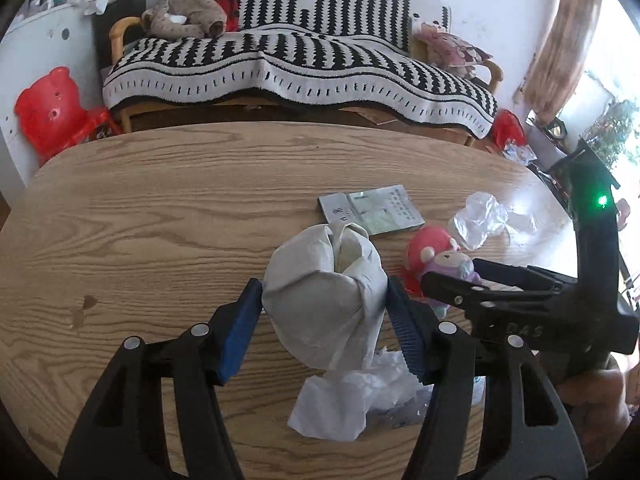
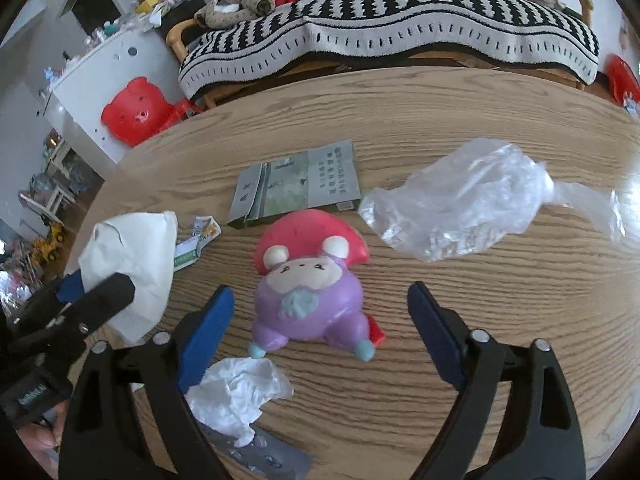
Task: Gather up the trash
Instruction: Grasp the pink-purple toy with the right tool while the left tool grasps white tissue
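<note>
While the left hand-held gripper (image 1: 324,312) pinches a white tissue wad (image 1: 326,300), the right hand-held gripper (image 2: 320,320) stands spread around a toy (image 2: 310,292).

Left pads press both sides of the wad, which sits over the wooden tabletop (image 1: 160,208); more crumpled tissue (image 1: 352,396) lies just under it. Right pads are apart from the toy on both sides, not touching; toy lies on the tabletop, pink cap pointing away. Crumpled tissue (image 2: 240,396) just beside right gripper's left finger, foil blister strip (image 2: 272,456) partly under it. Beyond the toy: flat grey-green carton (image 2: 296,184), clear plastic bag (image 2: 468,200) to its right, torn paper scrap (image 2: 196,244) to its left. Striped sofa (image 2: 400,20) behind.
</note>
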Demonstrator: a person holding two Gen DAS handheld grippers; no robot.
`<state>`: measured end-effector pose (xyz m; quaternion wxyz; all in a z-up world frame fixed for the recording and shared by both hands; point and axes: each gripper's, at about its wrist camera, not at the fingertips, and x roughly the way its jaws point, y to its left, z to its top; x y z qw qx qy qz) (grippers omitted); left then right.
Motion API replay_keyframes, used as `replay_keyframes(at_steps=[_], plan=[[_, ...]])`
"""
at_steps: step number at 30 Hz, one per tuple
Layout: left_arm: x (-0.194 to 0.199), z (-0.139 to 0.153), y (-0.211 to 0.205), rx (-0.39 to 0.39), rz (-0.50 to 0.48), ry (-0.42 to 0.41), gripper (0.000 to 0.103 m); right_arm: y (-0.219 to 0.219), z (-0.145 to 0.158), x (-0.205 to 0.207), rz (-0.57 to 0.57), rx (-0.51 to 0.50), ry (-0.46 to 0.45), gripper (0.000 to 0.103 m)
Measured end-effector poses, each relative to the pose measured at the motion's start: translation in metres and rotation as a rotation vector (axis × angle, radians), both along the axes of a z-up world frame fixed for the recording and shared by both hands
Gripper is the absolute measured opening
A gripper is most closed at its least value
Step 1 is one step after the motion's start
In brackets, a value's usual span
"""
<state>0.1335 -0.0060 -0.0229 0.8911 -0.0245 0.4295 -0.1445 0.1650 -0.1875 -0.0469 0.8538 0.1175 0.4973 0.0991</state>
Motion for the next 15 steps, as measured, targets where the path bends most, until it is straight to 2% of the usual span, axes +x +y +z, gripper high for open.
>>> replay_keyframes(at_steps=[1, 4, 15], plan=[[0.001, 0.0, 0.0, 0.001, 0.001, 0.002, 0.061, 0.002, -0.001, 0.0, 0.002, -0.008, -0.001, 0.061], [0.0, 0.0, -0.001, 0.004, -0.003, 0.003, 0.061, 0.003, 0.001, -0.003, 0.005, -0.01, -0.013, 0.052], [-0.004, 0.007, -0.011, 0.002, -0.019, -0.013, 0.061, -0.024, 0.033, -0.027, -0.016, 0.093, -0.082, 0.05]])
